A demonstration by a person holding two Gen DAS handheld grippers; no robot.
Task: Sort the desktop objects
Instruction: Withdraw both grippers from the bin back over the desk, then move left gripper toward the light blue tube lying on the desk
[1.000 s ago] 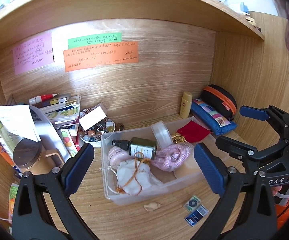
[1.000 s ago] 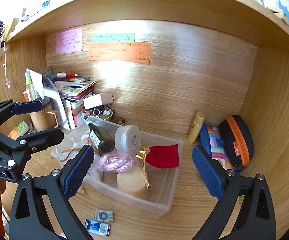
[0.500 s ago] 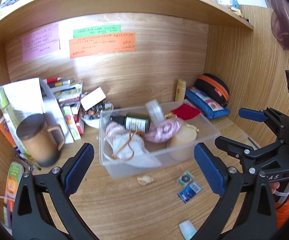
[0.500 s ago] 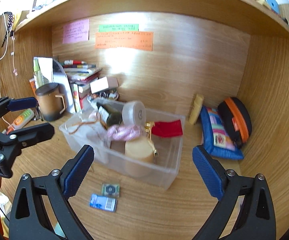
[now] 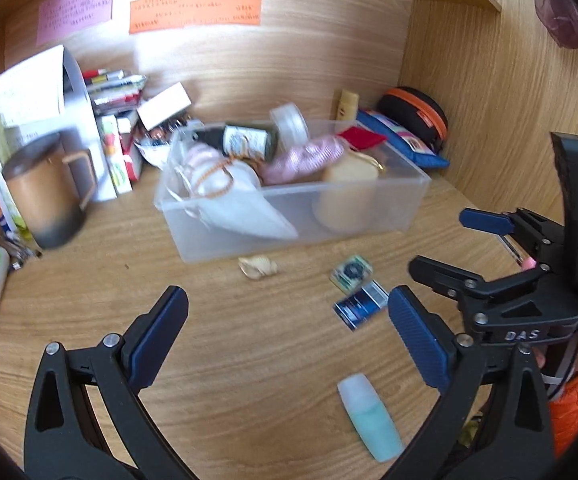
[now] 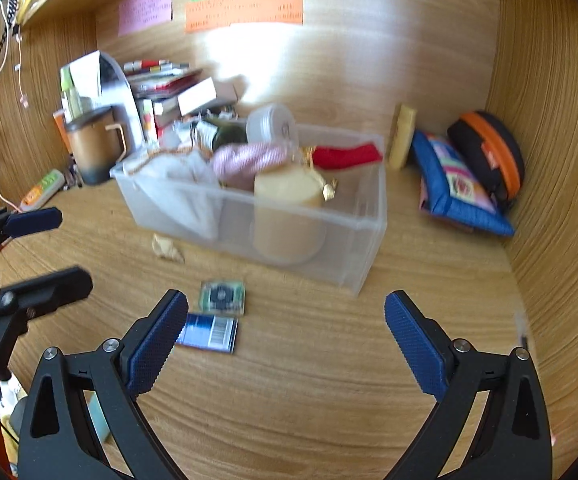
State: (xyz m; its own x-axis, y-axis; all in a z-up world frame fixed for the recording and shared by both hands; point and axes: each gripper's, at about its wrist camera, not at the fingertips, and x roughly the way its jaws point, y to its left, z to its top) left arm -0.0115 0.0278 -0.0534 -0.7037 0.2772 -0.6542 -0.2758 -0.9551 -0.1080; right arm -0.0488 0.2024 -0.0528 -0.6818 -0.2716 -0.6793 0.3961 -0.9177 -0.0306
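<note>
Brown mug [image 5: 47, 196] left of clear bin [image 5: 297, 216]

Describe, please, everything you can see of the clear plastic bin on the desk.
The clear plastic bin is a rectangular, frosted, open-topped tub that looks like thin plastic. It sits flat on the wooden desk, angled to the back wall. It is piled with a white cloth pouch, a dark bottle, a pink cord bundle, a beige cylinder, a round clear jar and a red pouch. A seashell lies just in front. Neither tool touches it.
</note>
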